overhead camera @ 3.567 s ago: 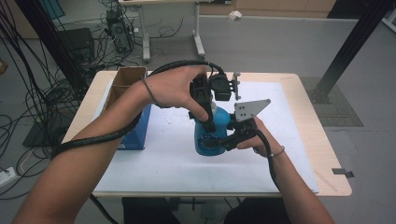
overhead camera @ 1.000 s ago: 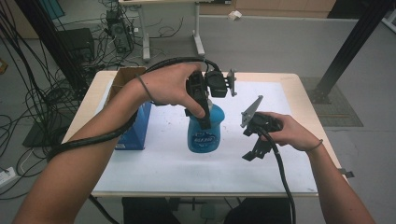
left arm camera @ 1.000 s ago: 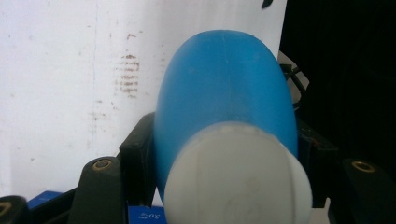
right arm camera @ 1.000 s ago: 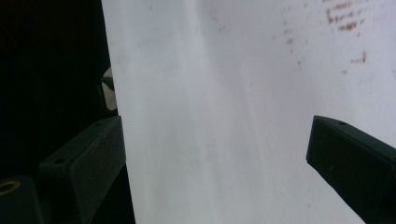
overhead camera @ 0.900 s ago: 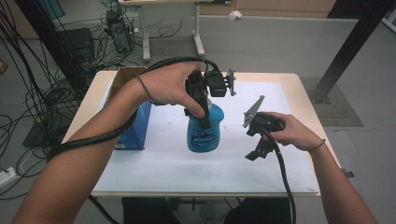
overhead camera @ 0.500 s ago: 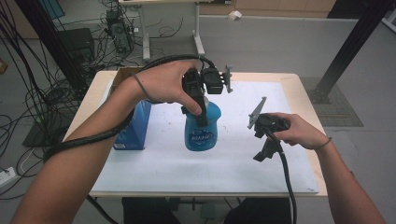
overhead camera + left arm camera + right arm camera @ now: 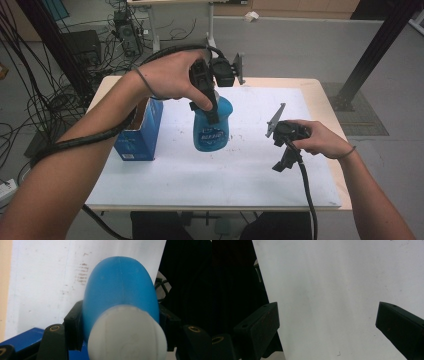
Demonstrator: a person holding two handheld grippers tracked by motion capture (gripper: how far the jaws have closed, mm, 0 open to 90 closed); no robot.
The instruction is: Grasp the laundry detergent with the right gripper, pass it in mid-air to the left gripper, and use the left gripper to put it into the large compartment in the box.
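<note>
Jaws on my left gripper [image 7: 212, 107] are clamping the neck of the blue bottle [image 7: 212, 129], just under its white cap [image 7: 127, 333], and I am holding it over the white sheet [image 7: 220, 170], right of the blue box [image 7: 137, 132]; whether its base is touching the sheet I cannot quite tell. On the right, my right gripper [image 7: 283, 161] is standing wide open with nothing between its jaws, well apart from the bottle.

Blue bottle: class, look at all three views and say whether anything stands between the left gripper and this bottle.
Nothing visible does. The left gripper is already shut on the blue bottle, just below its white cap, with the pads against its sides. The right gripper is open, off to the side over the white sheet.
</note>
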